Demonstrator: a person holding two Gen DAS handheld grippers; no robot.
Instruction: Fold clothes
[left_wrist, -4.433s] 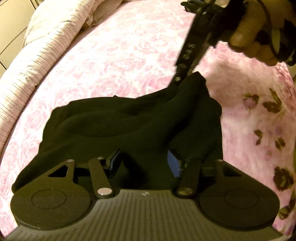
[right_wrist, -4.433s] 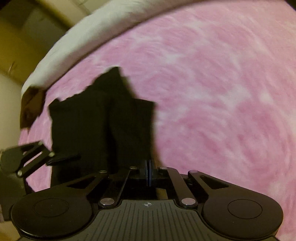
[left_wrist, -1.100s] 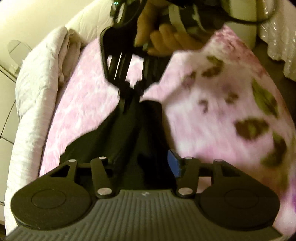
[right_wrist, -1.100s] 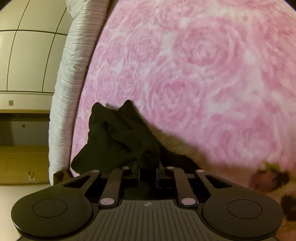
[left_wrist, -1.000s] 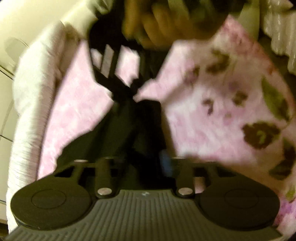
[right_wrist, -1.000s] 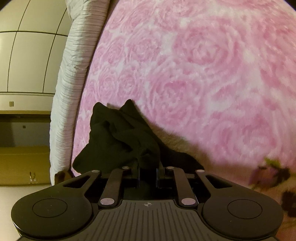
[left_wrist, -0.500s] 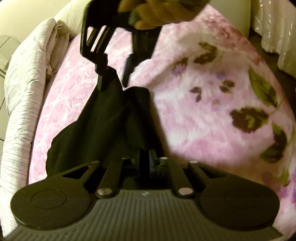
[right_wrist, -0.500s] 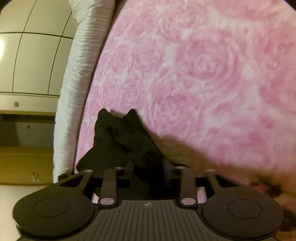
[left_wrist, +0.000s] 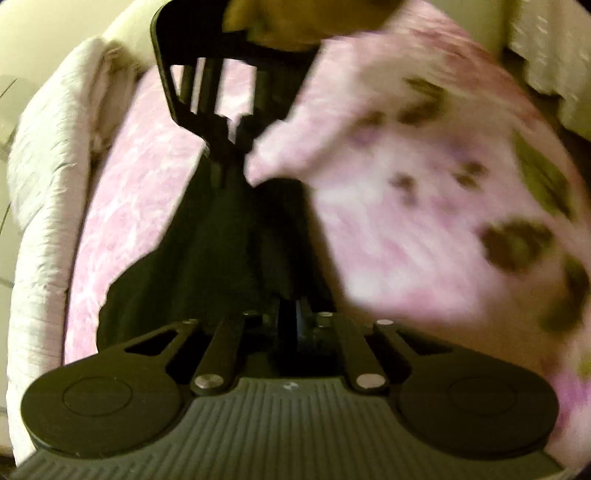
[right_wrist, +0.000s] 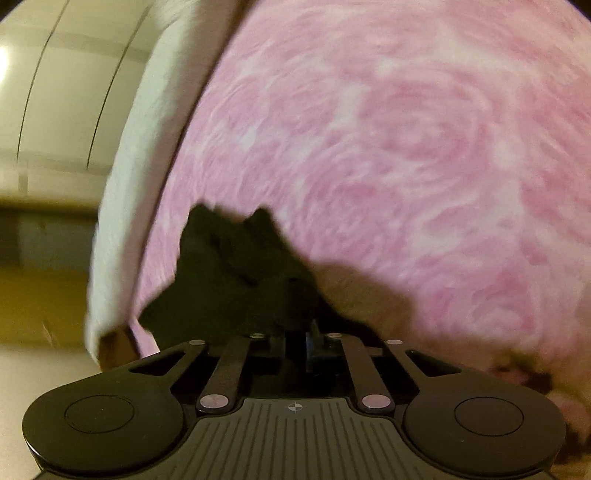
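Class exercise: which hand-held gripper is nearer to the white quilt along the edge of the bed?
Probably the right. The right hand-held gripper grips the black garment at the end close beside the white quilt; the left hand-held gripper grips the opposite end, farther from it.

No readable text, label, brand, number or sign appears in either view. The only mark is a small white crosshair emblem (right_wrist: 294, 407) on the ribbed grey body of the right gripper, near its front edge, and a similar small white mark (left_wrist: 289, 385), blurred beyond reading, at the same spot on the left gripper's ribbed grey body.
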